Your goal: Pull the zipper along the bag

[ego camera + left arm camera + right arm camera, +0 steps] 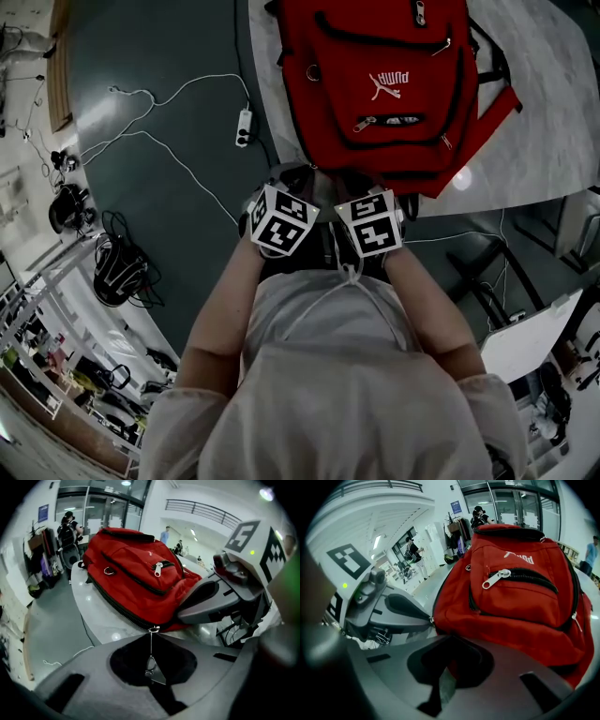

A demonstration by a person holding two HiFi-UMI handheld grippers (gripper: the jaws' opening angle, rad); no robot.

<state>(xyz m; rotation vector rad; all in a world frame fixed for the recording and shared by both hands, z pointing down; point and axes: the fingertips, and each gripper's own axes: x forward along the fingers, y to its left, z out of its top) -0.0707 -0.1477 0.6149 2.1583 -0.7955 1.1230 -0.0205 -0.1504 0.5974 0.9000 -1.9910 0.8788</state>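
Note:
A red backpack lies on a round pale table, its near edge facing me. My left gripper is at that edge's left. In the left gripper view it is shut on the thin metal zipper pull, which runs taut from the slider on the bag's black main zip. My right gripper is close beside it. In the right gripper view its jaws are closed with red fabric of the bag's lower edge pinched between them.
The table edge drops to a dark floor on the left, with a white power strip and cables. A chair frame stands at the right. The front pocket's zip tab lies closed. People stand far off in the hall.

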